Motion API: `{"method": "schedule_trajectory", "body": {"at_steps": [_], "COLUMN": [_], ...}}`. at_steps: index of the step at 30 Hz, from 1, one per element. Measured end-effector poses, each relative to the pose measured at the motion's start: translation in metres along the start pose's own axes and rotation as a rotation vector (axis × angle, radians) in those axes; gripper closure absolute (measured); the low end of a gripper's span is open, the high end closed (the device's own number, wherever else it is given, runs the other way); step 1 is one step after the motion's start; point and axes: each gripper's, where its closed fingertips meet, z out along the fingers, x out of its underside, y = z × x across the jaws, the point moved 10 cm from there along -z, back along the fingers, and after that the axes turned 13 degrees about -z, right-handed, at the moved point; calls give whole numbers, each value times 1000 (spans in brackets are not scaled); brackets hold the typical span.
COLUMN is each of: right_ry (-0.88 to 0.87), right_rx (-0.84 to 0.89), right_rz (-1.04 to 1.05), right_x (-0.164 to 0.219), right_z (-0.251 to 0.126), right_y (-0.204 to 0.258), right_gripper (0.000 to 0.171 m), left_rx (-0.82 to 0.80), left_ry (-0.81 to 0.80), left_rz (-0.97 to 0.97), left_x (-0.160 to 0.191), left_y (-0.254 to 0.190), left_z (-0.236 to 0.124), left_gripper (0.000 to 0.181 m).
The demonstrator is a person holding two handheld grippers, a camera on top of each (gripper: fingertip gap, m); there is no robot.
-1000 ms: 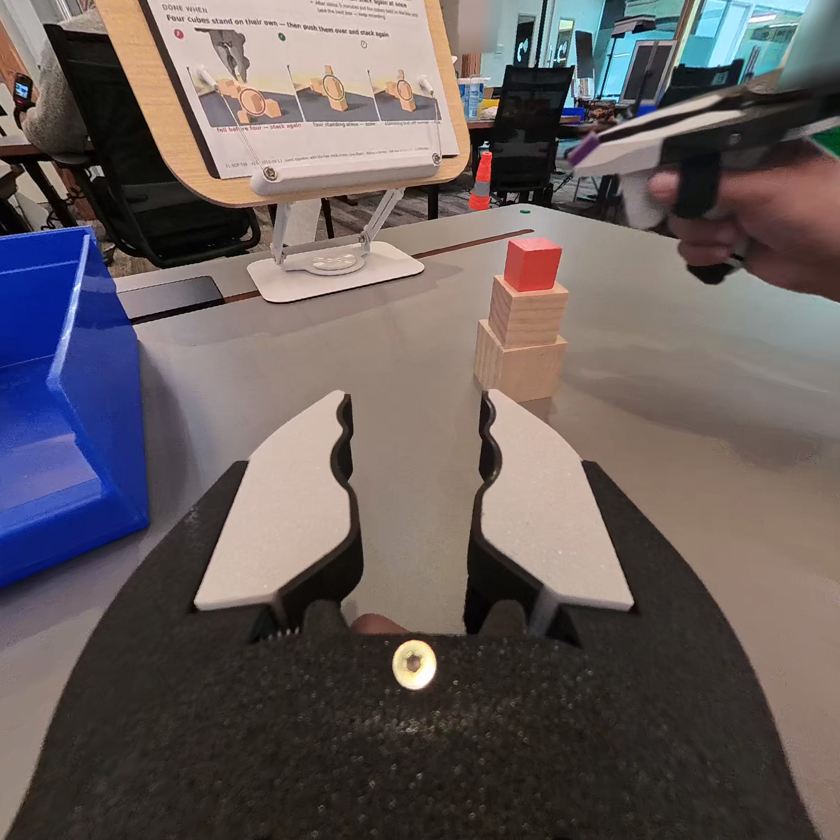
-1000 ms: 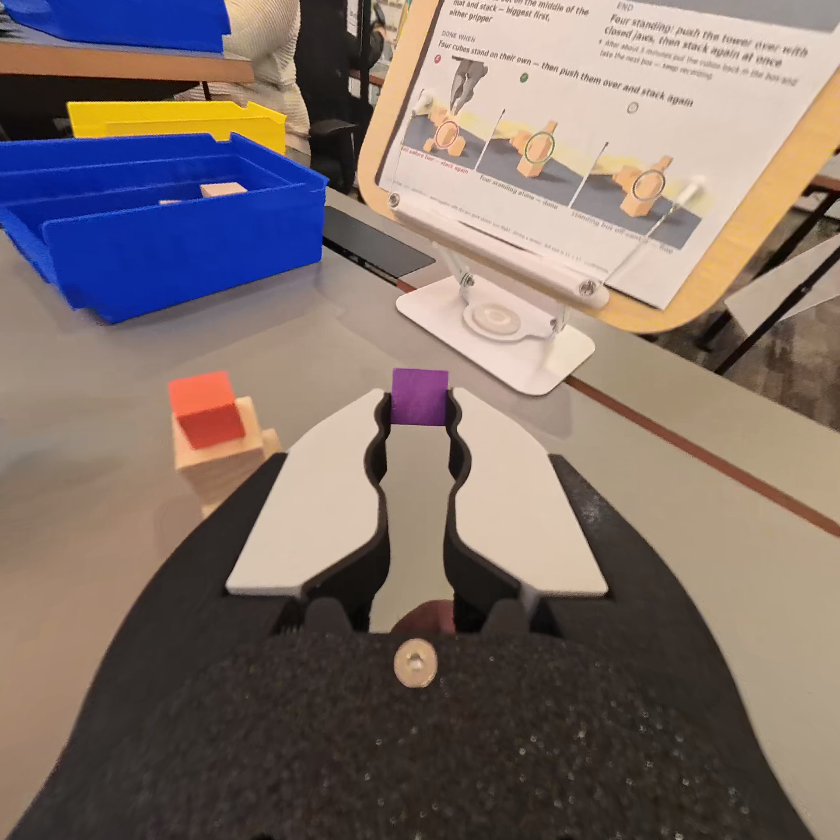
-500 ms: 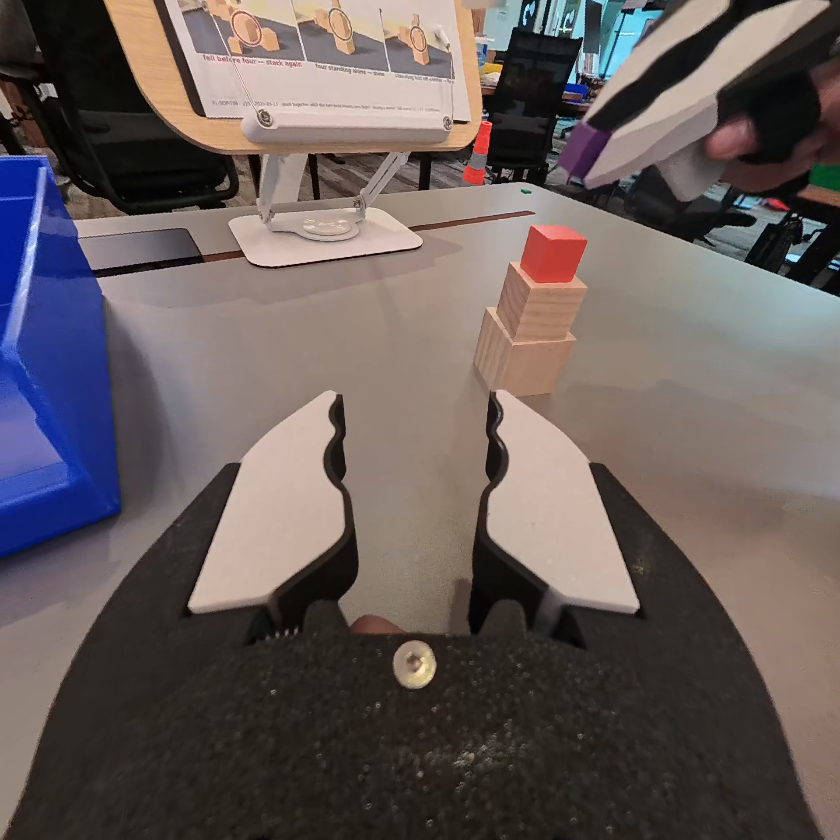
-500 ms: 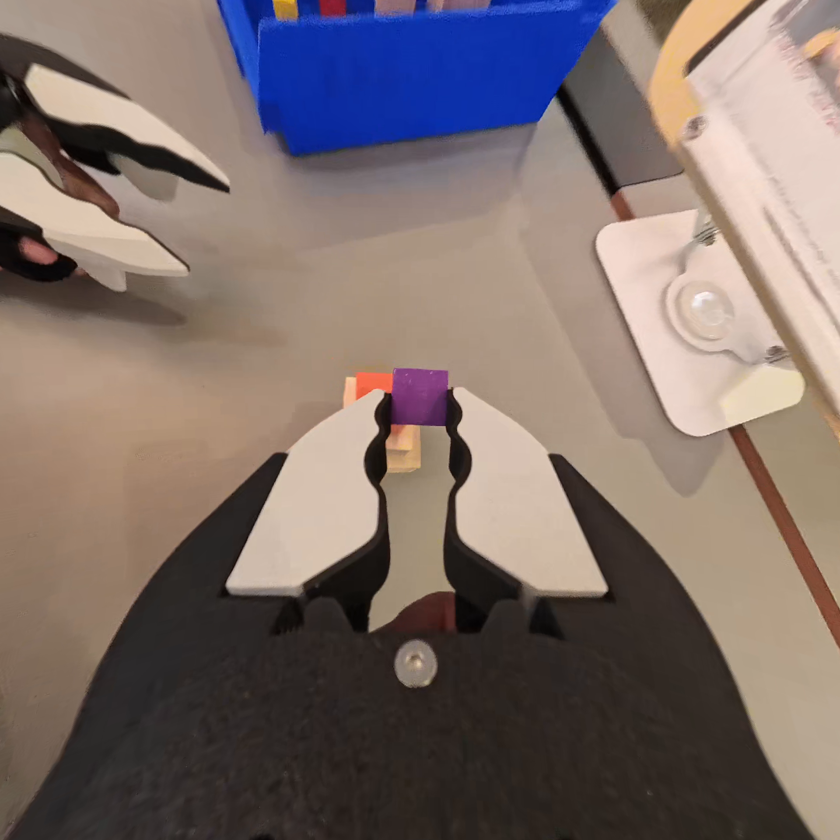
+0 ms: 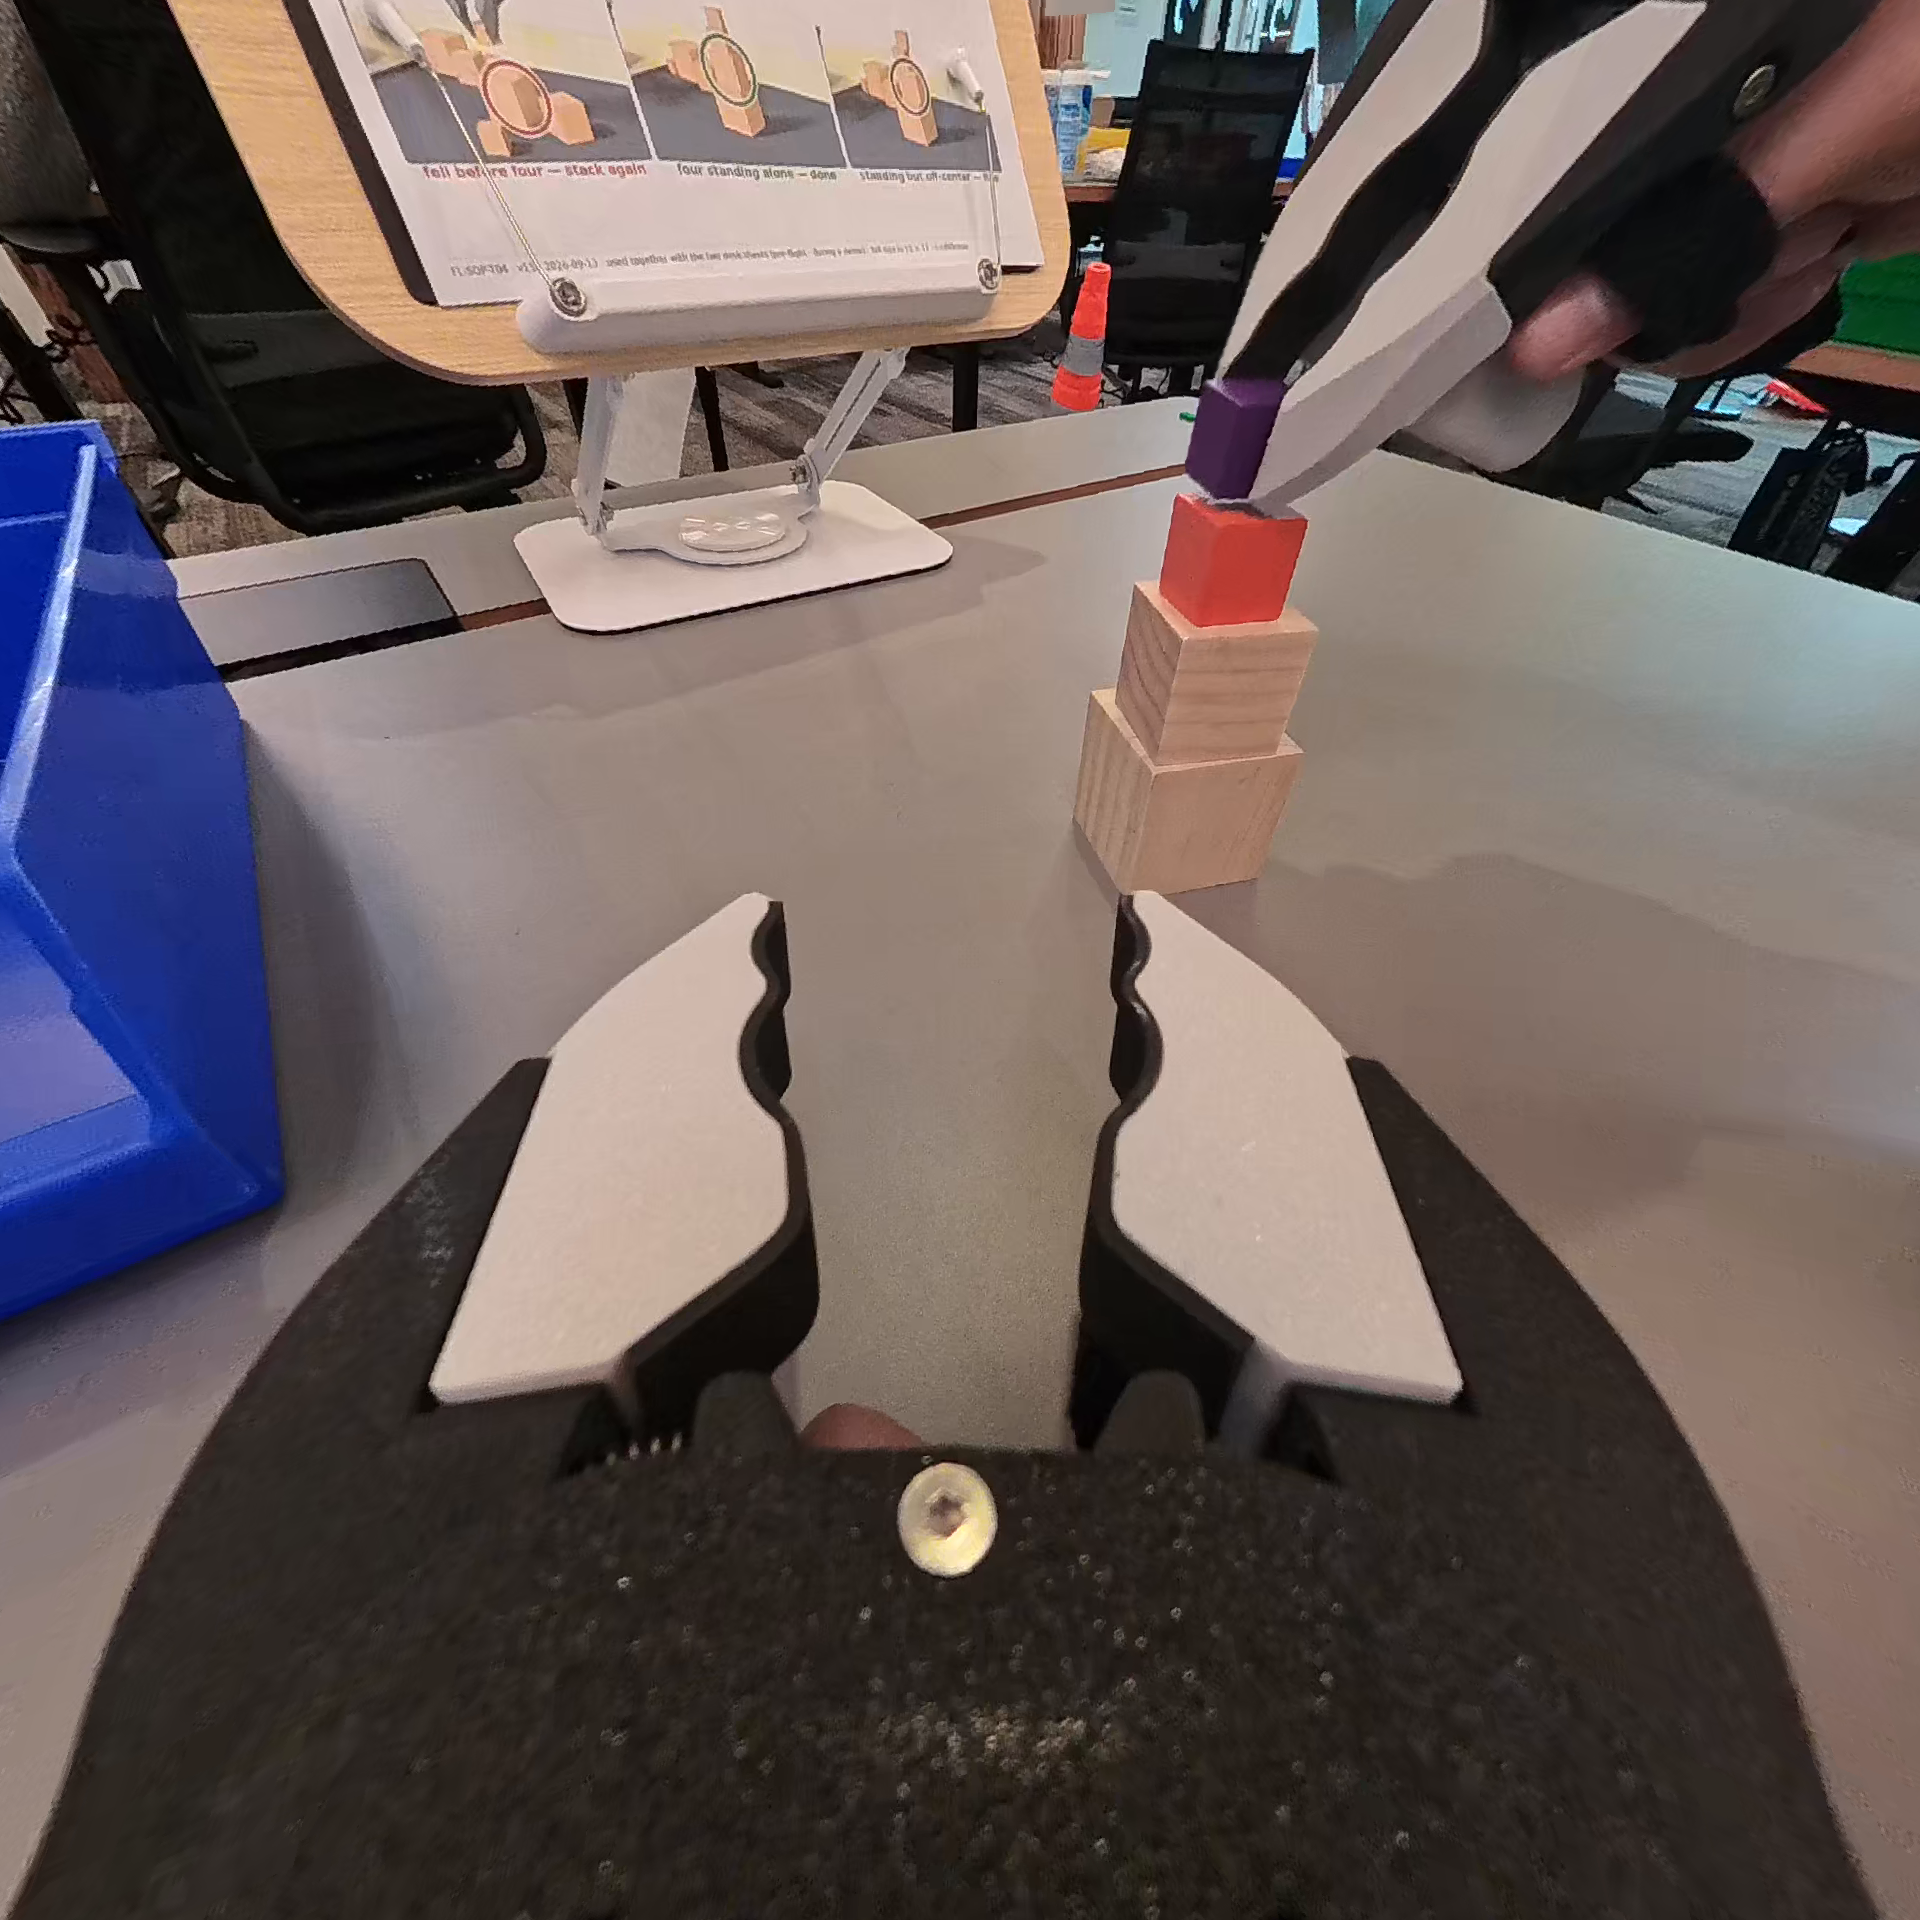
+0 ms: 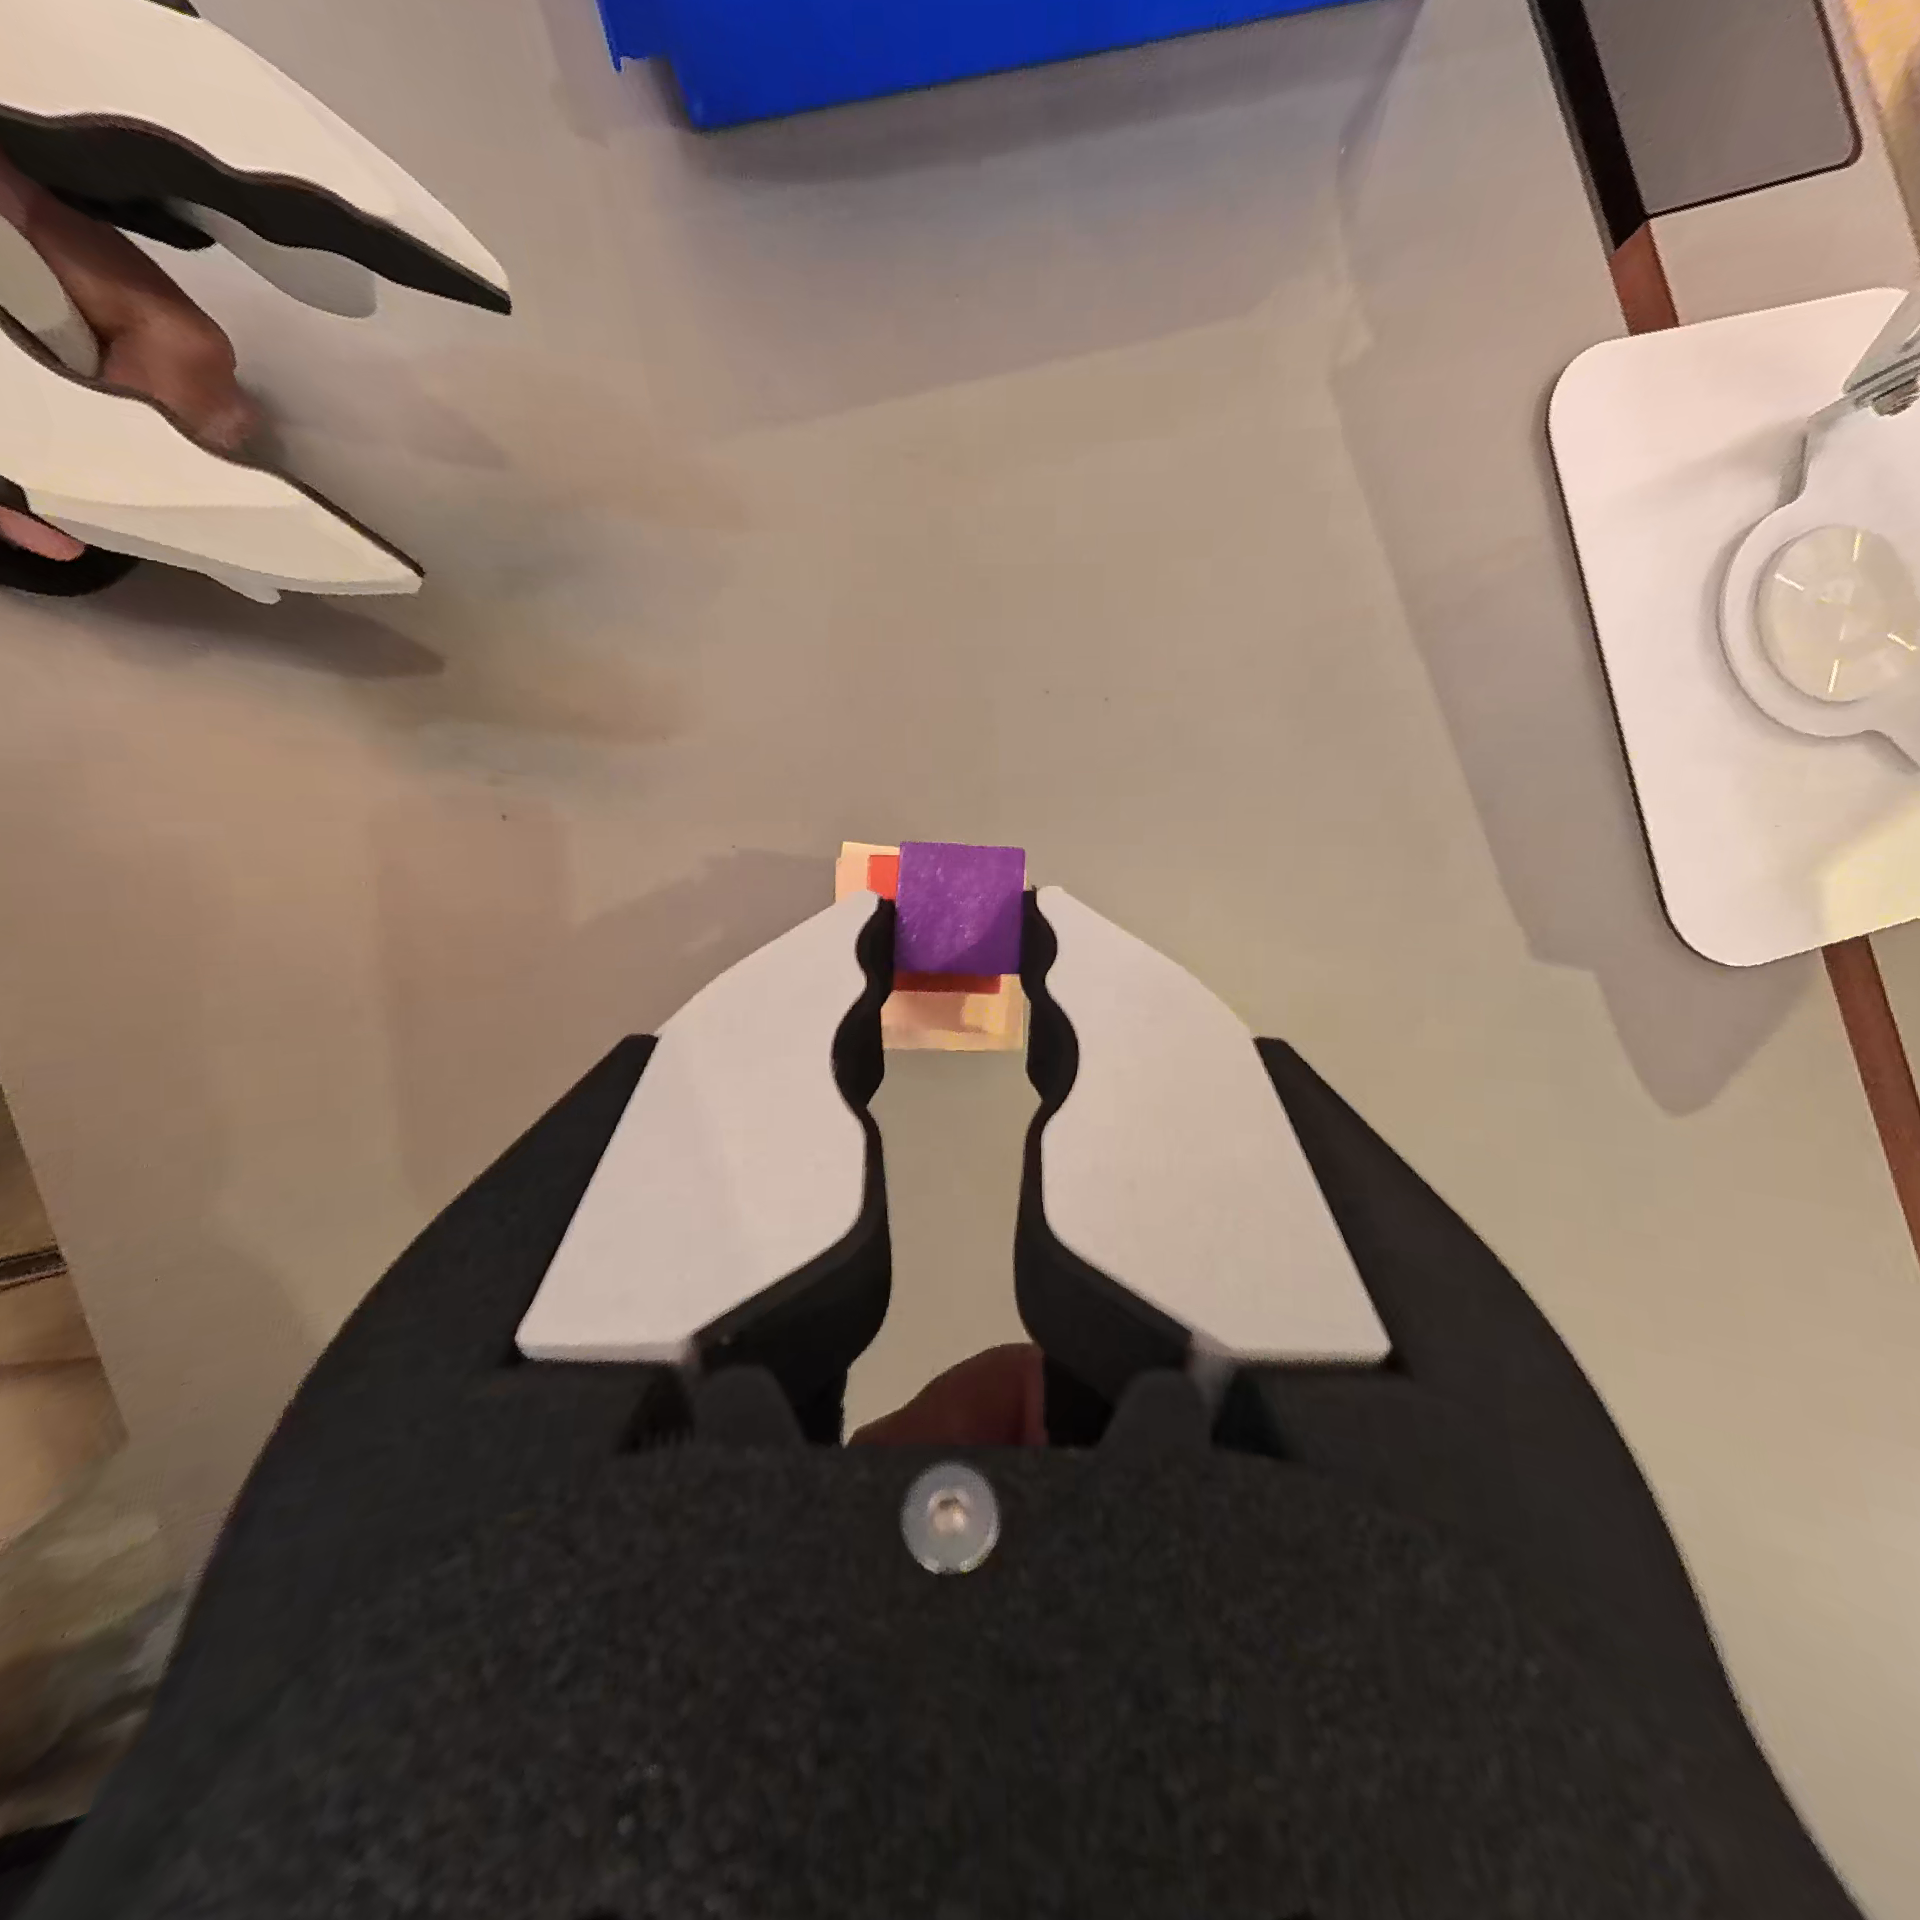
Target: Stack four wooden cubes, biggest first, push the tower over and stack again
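1. Left gripper [image 5: 948, 997] idle, low over the grey table [image 5: 623, 790], jaws spread wide, nothing between them, short of the stack.
2. Right gripper [image 6: 958, 914] clamped on the purple cube [image 6: 956, 906], pinched at the very fingertips, angled down over the tower from the right.
3. Tower so far: big pale wood cube [image 5: 1184, 805] on the table, smaller pale cube [image 5: 1214, 673] on it, red cube [image 5: 1231, 561] on top. Purple cube sits at or just above the red top; contact can't be confirmed.
4. Risk: purple looks shifted toward the left edge of the red cube in the left wrist view. Released there, it could tip off.
5. Risk: one right fingertip looks down at the red cube's top edge. A sideways drag on opening would likely nudge red or topple the lot.
6. Risk: the lower cubes are twisted and off-centre to each other, so the base is not very forgiving. Pushing down hard probably shifts them.
7. Around, left to right: blue bin [image 5: 114, 935] at the left edge, well apart. Instruction board on a white stand [image 5: 727, 540] behind, near but clear of the tower. Orange cone [image 5: 1086, 338] and office chairs beyond the table.
8. Nothing on the table blocks the placement. Only the left gripper is near the base, and it is not touching.
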Motion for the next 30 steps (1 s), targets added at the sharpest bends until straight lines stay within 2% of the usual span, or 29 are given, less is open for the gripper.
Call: {"method": "schedule_trajectory", "body": {"at_steps": [6, 10, 14, 16, 19, 23, 30], "right_ry": [-6, -86, -162, -186, -174, -109, -82], "right_rx": [13, 98, 247, 260, 181, 36, -246], "right_rz": [-6, -14, -11, 44, 28, -228, -351], "right_x": [0, 5, 34, 56, 89, 118, 125], "right_z": [-2, -26, -51, -51, -42, -39, -36], "right_y": [2, 6, 22, 35, 57, 71, 48], "right_gripper": [136, 132, 133, 134, 142, 171, 171], "left_rx": [-5, 0, 8, 8, 5, 23, 3], "left_ry": [6, 3, 12, 36, 131, 205, 236], "left_rz": [12, 10, -6, -12, 0, -22, -50], "left_x": [0, 0, -1, -1, 0, 0, -4], "left_y": [-1, -1, 0, 2, 7, 17, 29], "left_z": [1, 0, 1, 2, 5, 9, 8], "left_gripper": [121, 122, 121, 123, 126, 128, 128]}}
